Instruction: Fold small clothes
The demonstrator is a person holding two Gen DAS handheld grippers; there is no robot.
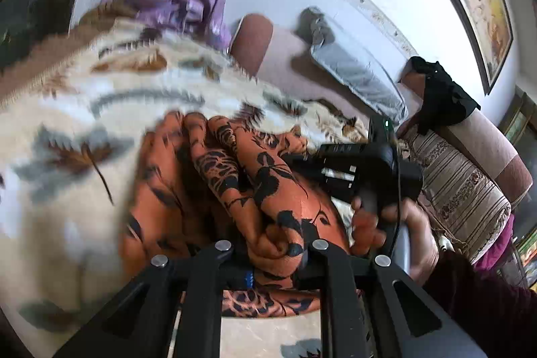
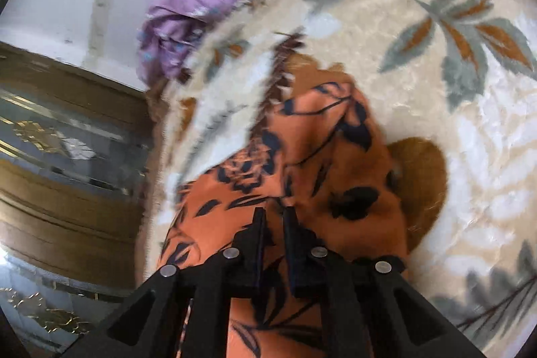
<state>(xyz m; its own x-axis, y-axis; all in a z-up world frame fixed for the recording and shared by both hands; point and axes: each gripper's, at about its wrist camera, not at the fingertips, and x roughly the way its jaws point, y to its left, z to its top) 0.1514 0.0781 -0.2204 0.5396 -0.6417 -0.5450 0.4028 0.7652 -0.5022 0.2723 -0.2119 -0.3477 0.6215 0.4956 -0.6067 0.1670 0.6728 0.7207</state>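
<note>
- The orange garment with a black leaf-and-flower print (image 1: 255, 187) is seen bunched and lifted above the cream plush blanket patterned with grey and brown leaves (image 1: 84, 109); no flat, squared fold can be made out, so the folding is judged to be at an early or middle stage
- The left hand-held gripper (image 1: 268, 260) is closed on a gathered roll of the orange garment, cloth being pinched between its black fingers; the rest of the garment hangs in loose ridges beyond them, over the blanket
- The right hand-held gripper (image 2: 274, 217) is drawn nearly together on another part of the same garment (image 2: 302, 156), a thin layer of cloth appearing to be nipped in the narrow gap; from the left wrist view it is seen held by a bare hand (image 1: 402, 230) just beside the garment
- Both views are blurred, so edges, sleeves or hems cannot be told apart, nor which end is held
- A crumpled lilac cloth (image 2: 181, 32) lies at the far edge of the blanket, well apart from the orange garment; it looks unfolded and is judged to be work left over
- What remains, by judgement: the orange garment is to be laid flat on the blanket, folded and smoothed; then the lilac cloth
</note>
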